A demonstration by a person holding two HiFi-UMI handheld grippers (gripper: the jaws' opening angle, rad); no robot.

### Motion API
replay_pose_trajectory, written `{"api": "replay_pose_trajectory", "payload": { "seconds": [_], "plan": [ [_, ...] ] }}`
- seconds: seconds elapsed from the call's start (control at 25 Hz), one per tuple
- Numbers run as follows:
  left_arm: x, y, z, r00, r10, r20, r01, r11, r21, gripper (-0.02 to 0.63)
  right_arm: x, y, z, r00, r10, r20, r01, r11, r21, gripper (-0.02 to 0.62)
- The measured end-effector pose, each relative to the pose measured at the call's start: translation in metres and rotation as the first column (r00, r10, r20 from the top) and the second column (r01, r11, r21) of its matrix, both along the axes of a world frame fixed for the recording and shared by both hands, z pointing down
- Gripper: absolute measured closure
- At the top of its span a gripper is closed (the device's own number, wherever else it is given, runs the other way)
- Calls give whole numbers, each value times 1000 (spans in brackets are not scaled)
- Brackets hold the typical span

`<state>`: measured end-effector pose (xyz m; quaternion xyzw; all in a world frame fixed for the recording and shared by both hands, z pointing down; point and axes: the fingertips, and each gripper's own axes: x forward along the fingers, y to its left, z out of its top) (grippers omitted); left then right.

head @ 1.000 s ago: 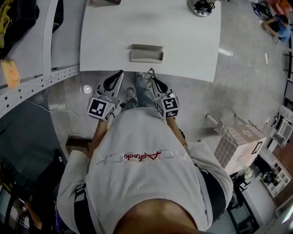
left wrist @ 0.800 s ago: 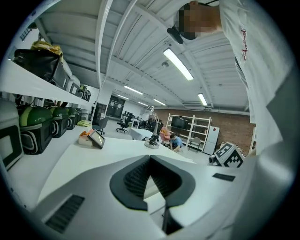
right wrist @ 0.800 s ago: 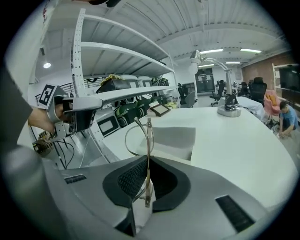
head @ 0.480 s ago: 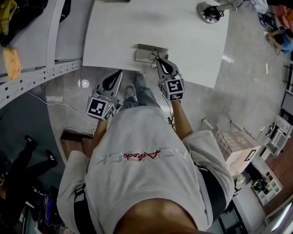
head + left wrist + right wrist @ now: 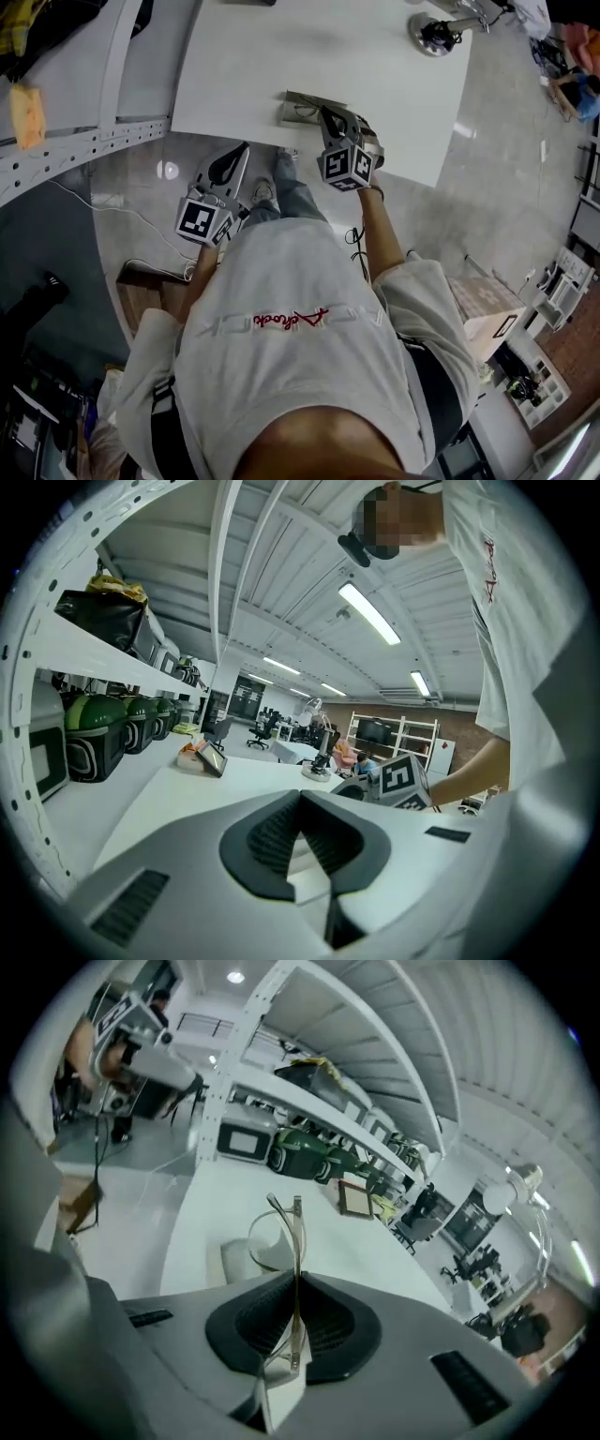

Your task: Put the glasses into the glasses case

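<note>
Seen from above the person's head, the left gripper (image 5: 244,152) stays low at the left, short of the near edge of the white table (image 5: 281,47). Its jaws are closed tip to tip, with nothing between them. To its right, the open grey glasses case (image 5: 296,110) sits at the table's near edge. The right gripper (image 5: 327,118) hung beside the left one over the floor a second ago. It has since swung forward and rolled, so its tips now reach the right end of the case. Its jaws are nearly closed, pinching the folded thin-framed glasses (image 5: 286,1241) edge-on, with the lenses standing out past the tips towards the case. The glasses seem delivered to the case, and lowering and letting go likely remain.
</note>
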<state>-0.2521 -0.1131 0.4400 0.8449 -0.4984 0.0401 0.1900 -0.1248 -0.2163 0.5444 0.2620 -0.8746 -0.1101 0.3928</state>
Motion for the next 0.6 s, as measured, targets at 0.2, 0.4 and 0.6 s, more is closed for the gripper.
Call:
{"api": "replay_pose_trajectory", "payload": {
  "seconds": [0.2, 0.4, 0.6],
  "plan": [
    [0, 0, 0, 1000, -8, -5, 8, 1000, -2, 597, 0, -2, 19, 977, -69, -203, 84, 994, 64, 572],
    [-3, 2, 0, 1000, -29, -9, 29, 1000, -4, 597, -3, -3, 32, 969, -76, -236, 87, 996, 36, 572],
    [-13, 3, 2, 998, -56, -10, 56, 998, -10, 597, -3, -3, 48, 959, -78, -271, 79, 997, -7, 572]
  ]
}}
